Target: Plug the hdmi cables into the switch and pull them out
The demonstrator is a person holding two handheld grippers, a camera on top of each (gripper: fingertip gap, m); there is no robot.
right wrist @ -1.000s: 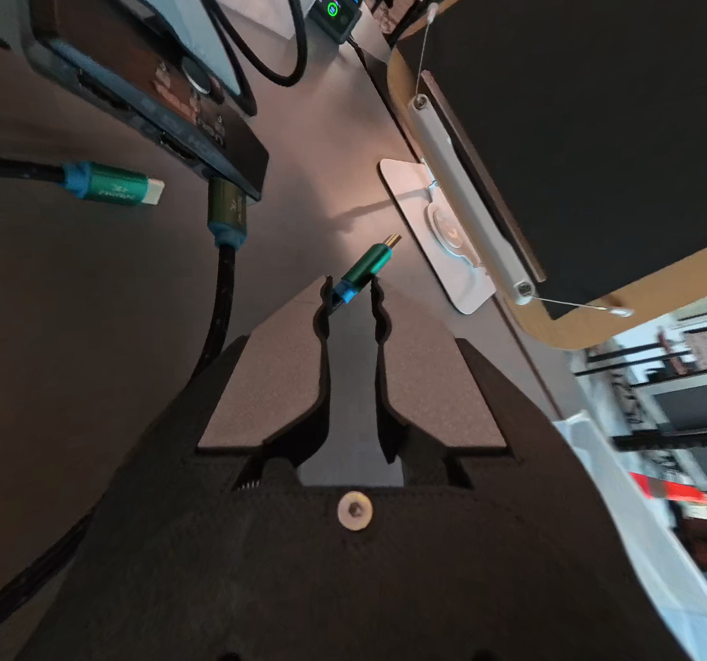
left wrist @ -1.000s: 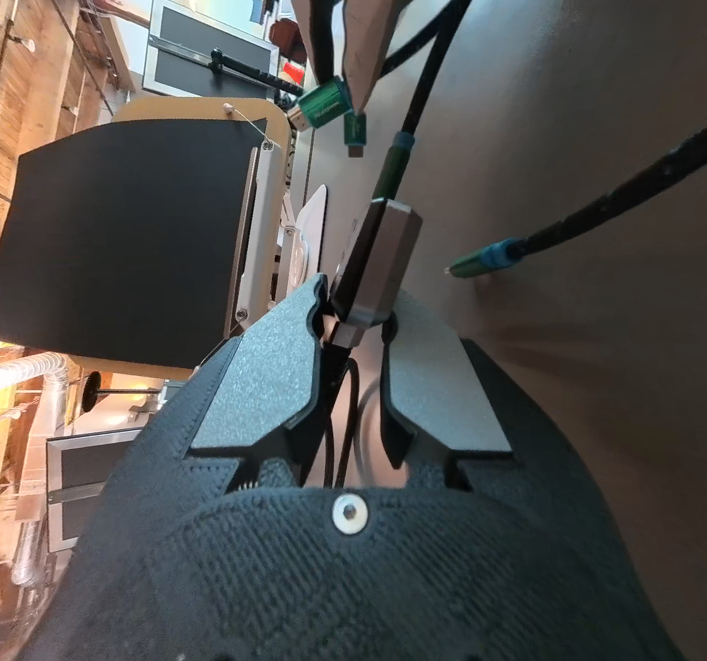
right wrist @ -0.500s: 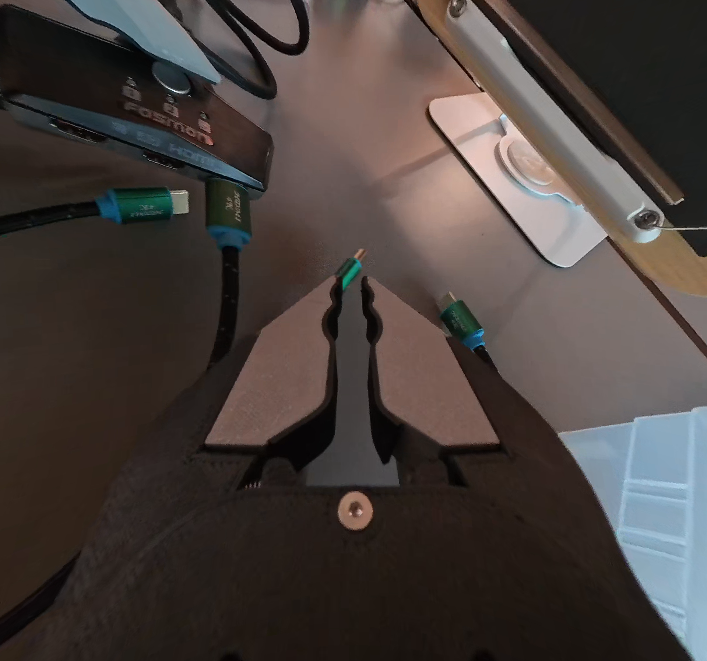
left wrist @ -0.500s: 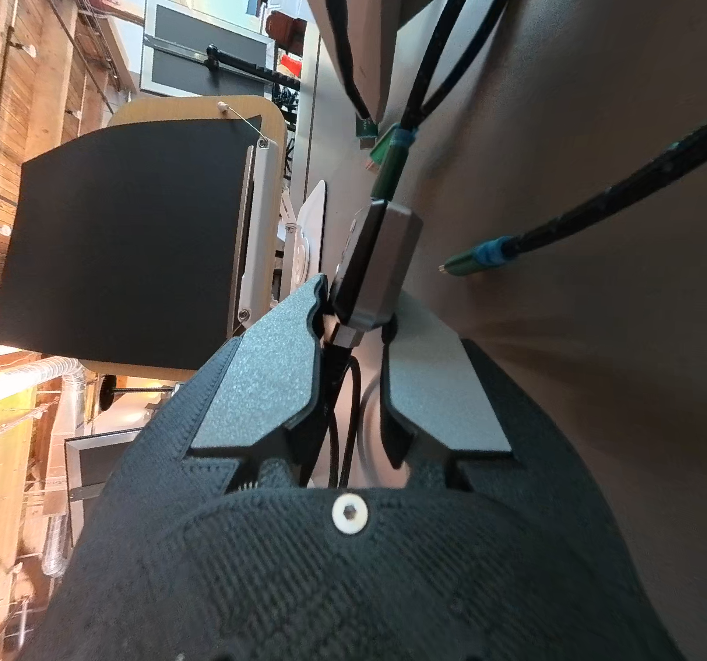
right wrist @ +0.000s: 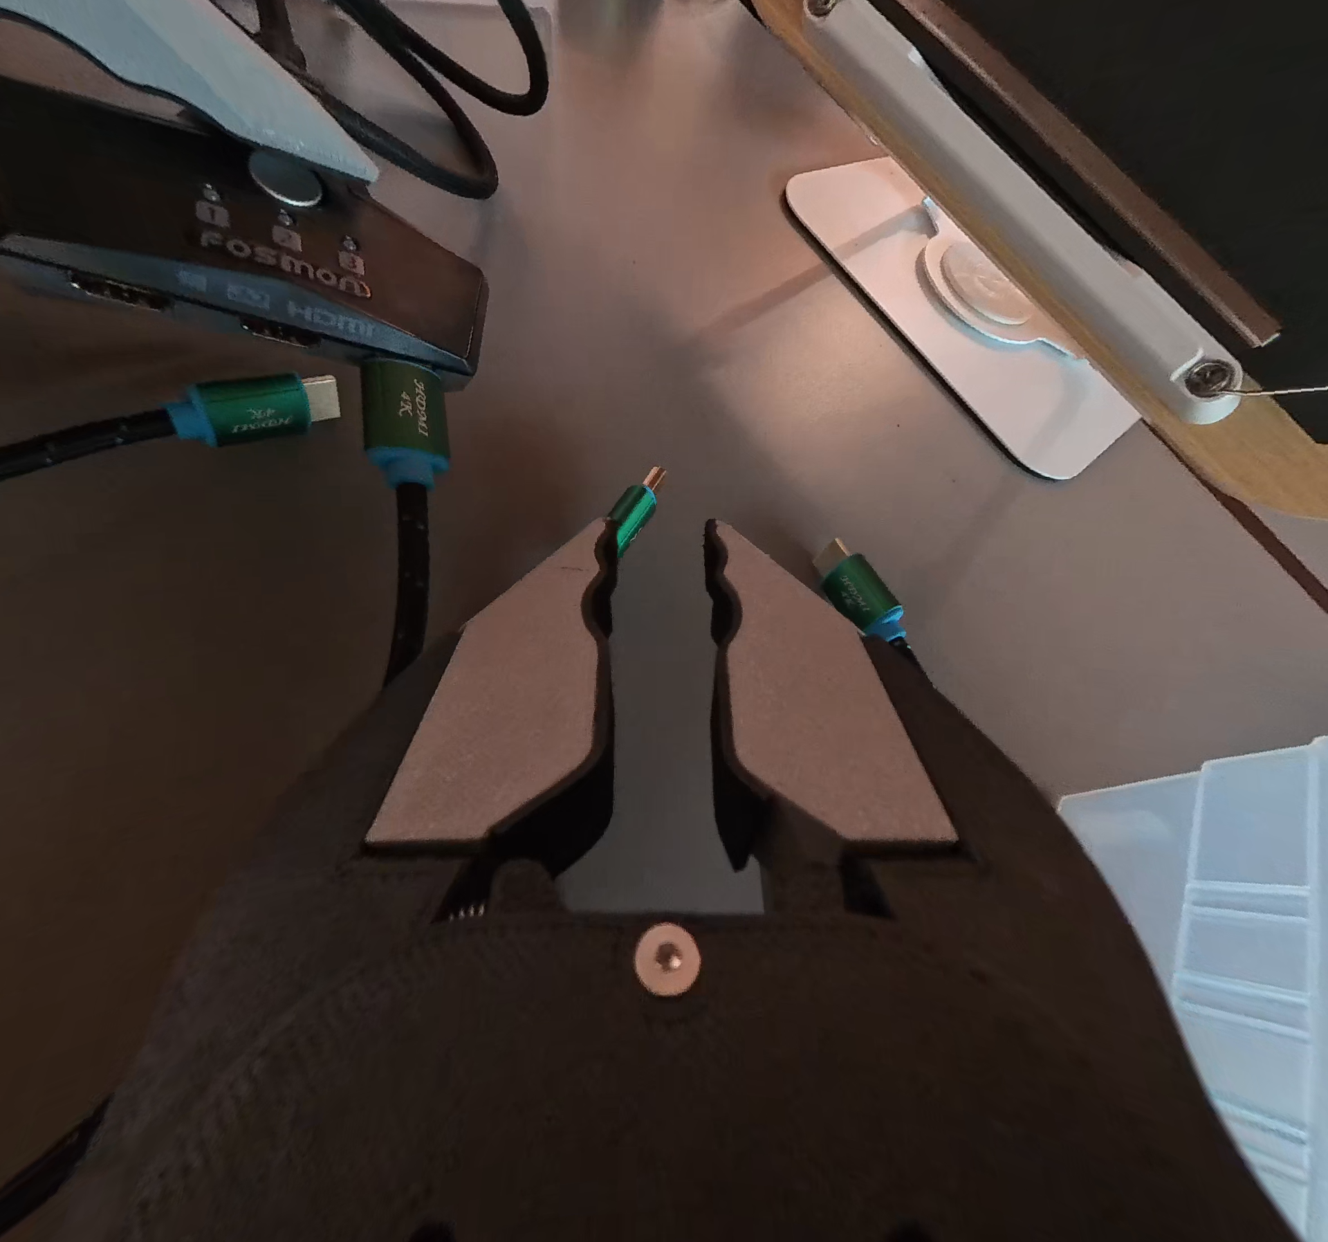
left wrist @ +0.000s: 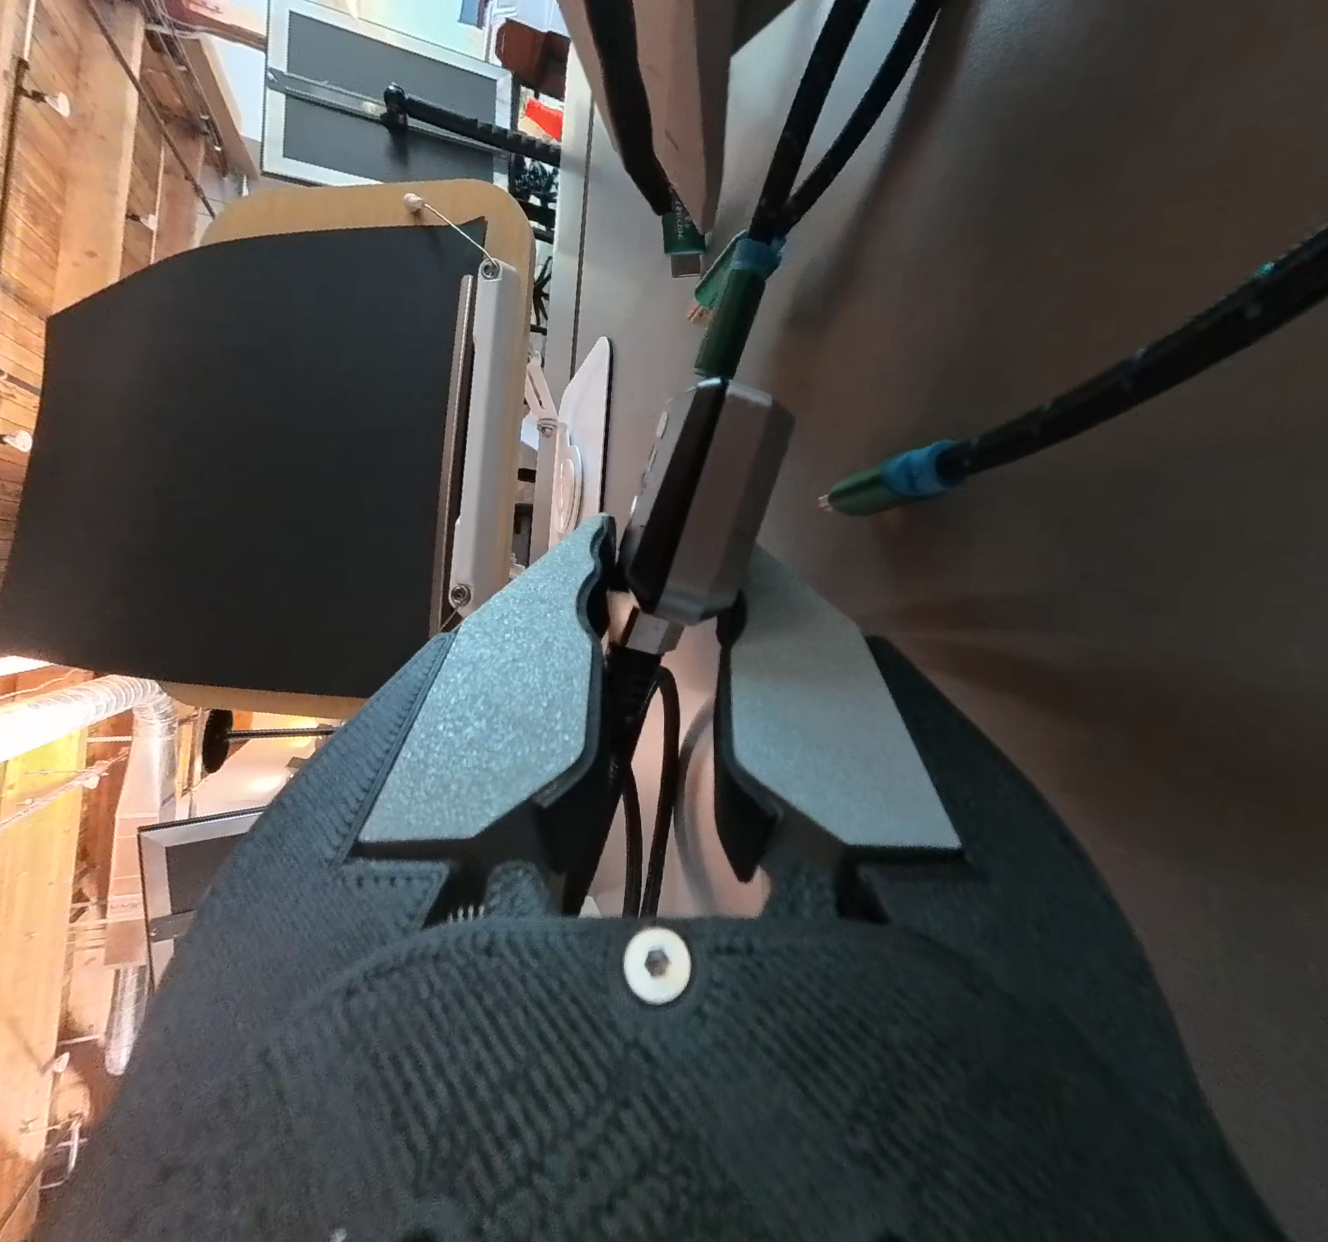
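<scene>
One green HDMI plug [right wrist: 404, 409] is seated in the black switch [right wrist: 237, 273], clamped on the counter [right wrist: 647, 287] by the left tongs [left wrist: 675, 564]; the right tongs [right wrist: 654, 535] are spread, a loose plug [right wrist: 636, 506] beside one fingertip.

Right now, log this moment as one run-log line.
left gripper: clamps black switch box | right gripper: open, green plug beside left finger | one plug inserted

Dim, warm light pooling on the desk [right wrist: 647, 258], dark foreground, bright windows behind, fisheye-bent edges, slight blur.
</scene>
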